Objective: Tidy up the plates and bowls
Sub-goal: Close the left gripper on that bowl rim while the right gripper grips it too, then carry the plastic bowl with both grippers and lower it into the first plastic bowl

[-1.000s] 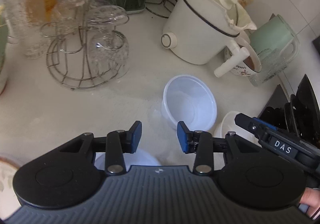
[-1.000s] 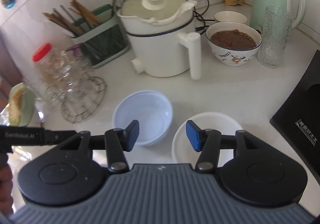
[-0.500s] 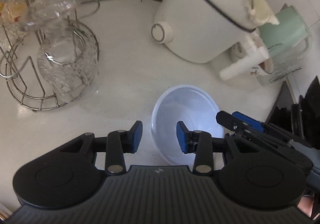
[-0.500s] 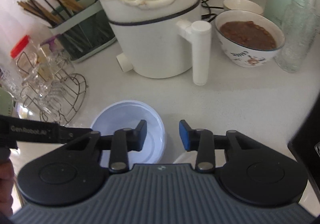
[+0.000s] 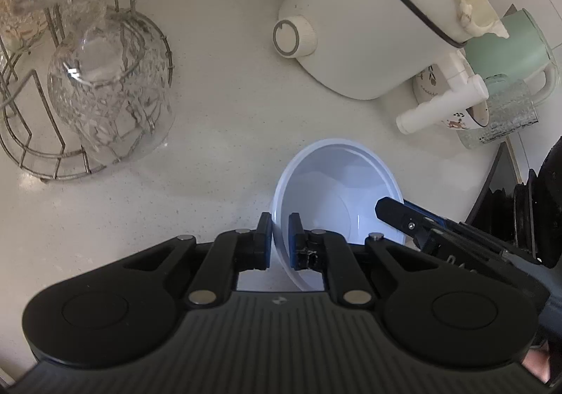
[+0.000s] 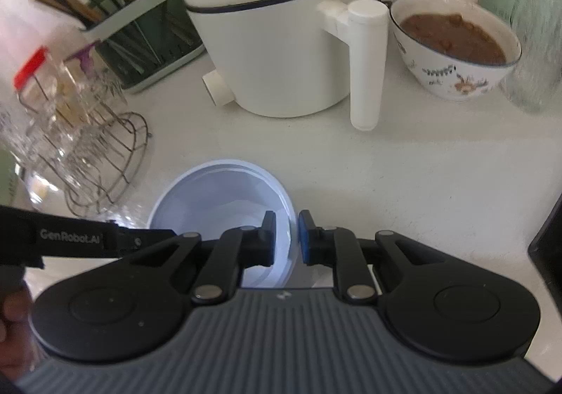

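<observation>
A pale blue plastic bowl (image 5: 337, 190) sits on the white counter; it also shows in the right wrist view (image 6: 217, 197). My left gripper (image 5: 280, 239) is shut on the bowl's left rim, one finger inside and one outside. My right gripper (image 6: 286, 236) is shut on the bowl's right rim in the same way; its black fingers (image 5: 404, 214) show at the bowl's far side in the left wrist view. The white bowl seen earlier is hidden.
A white electric cooker (image 6: 281, 42) stands just behind the bowl. A wire rack with upturned glasses (image 5: 105, 88) is at the left. A patterned bowl of brown food (image 6: 453, 49), a glass and a mint kettle (image 5: 509, 53) are at the right. A black rack (image 5: 537, 211) is at the right edge.
Both grippers have moved forward and down onto the blue bowl and closed on opposite sides of its rim. The white bowl has gone out of sight beneath the right gripper.
</observation>
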The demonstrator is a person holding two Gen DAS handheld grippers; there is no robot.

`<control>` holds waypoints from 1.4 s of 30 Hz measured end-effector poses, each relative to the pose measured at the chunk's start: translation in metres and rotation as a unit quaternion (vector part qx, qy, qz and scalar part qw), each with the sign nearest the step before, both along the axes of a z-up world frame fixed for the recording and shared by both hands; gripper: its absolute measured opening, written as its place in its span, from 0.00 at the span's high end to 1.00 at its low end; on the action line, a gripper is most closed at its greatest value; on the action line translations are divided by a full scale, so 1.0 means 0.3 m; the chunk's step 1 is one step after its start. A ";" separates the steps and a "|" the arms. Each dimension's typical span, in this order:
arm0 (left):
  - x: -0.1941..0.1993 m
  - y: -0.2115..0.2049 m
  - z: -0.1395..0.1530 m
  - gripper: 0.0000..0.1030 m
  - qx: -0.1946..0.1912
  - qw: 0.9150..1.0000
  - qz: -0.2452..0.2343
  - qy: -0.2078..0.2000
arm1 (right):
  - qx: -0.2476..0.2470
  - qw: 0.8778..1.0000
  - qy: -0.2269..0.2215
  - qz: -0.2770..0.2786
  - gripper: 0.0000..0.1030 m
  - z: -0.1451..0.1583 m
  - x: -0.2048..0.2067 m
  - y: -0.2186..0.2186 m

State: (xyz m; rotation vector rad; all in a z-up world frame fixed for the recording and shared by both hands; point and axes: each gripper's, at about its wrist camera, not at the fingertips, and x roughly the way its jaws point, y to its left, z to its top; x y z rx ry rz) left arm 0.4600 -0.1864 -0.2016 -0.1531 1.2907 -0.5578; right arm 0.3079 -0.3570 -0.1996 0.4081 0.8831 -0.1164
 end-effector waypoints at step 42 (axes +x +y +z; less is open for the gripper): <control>-0.252 0.365 0.350 0.88 -0.058 0.997 0.018 -0.048 | 0.138 0.989 -0.049 -0.011 0.82 0.220 -0.278 0.141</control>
